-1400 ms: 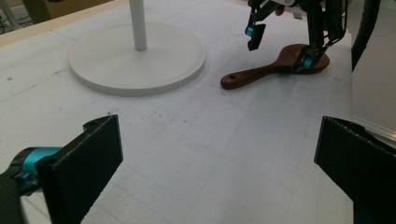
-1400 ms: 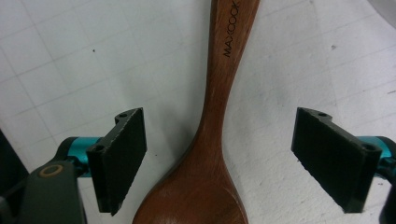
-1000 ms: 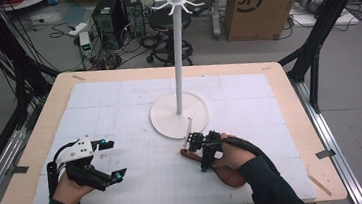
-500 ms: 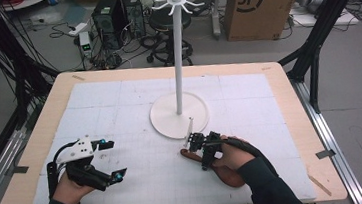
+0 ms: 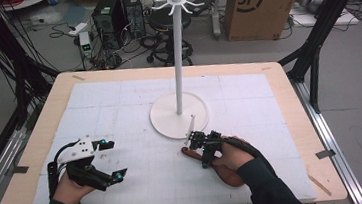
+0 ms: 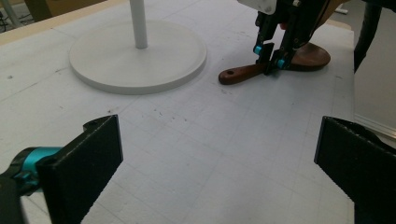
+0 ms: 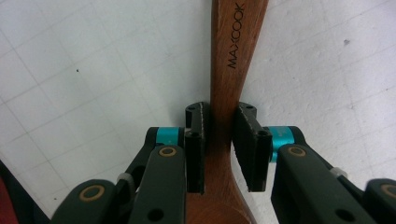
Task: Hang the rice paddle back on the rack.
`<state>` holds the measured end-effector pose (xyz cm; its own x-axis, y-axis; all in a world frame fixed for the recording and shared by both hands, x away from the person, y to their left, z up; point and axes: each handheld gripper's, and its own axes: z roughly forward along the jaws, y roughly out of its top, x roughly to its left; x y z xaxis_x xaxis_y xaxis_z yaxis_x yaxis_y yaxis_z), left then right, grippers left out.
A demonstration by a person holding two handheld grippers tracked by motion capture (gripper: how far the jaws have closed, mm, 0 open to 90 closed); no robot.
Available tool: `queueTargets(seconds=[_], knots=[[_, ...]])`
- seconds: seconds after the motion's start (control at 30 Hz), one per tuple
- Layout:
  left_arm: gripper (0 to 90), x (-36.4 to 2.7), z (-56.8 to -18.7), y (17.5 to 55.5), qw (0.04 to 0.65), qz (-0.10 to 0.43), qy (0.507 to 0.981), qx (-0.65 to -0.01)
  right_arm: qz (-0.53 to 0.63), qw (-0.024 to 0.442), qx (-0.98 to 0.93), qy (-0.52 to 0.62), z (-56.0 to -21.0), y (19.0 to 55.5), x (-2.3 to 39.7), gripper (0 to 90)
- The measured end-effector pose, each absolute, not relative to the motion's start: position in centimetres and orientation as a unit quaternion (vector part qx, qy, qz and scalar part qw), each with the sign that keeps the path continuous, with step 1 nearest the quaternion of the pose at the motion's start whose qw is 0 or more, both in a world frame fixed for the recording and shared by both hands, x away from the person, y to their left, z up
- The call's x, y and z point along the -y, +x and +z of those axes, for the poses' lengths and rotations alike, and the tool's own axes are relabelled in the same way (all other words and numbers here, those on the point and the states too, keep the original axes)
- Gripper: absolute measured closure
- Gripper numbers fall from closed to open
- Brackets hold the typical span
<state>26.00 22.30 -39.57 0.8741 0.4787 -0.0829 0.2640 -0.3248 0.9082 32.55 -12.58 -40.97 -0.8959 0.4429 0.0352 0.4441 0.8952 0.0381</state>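
The wooden spoon [image 7: 233, 56] lies flat on the table [image 5: 120, 113] at five o'clock of the white hook stand [image 5: 180, 113]. The right hand-held gripper [image 7: 223, 140], jaws just closing, straddles its handle for lifting; the left hand-held gripper [image 6: 215, 158] waits, jaws apart.

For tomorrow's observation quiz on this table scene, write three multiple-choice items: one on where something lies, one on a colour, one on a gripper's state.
1. Where does the wooden spoon lie?
A. On the stand's round base
B. On the white mat, beside the base
C. Hung from the stand's top hooks

2. What colour is the stand?
A. White
B. Black
C. Red

3. How do the left gripper's jaws stand?
A. Shut on the spoon
B. Shut on nothing
C. Wide open, nothing between them

Answers: 1 B, the spoon rests flat on the mat, clear of the base. 2 A, pole, base and hooks are white. 3 C, bare mat shows between the jaws.
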Motion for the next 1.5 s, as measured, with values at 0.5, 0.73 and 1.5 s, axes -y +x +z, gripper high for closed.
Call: queueTargets(seconds=[0.5, 0.73, 1.5], knots=[[1.7, -22.2, -39.6, 26.0, 0.532, 0.1, 0.809, -0.229, -0.022, 0.02, 0.973, -0.23, -41.0, 32.9, 12.7, 77.7], [1.7, -22.3, -39.6, 26.0, 0.531, 0.101, 0.809, -0.231, -0.043, 0.022, 0.973, -0.226, -41.0, 32.8, 13.2, 78.6], [1.7, -22.4, -39.7, 26.0, 0.534, 0.099, 0.807, -0.234, -0.161, 0.075, 0.956, -0.234, -39.0, 33.1, 17.5, 78.6]])
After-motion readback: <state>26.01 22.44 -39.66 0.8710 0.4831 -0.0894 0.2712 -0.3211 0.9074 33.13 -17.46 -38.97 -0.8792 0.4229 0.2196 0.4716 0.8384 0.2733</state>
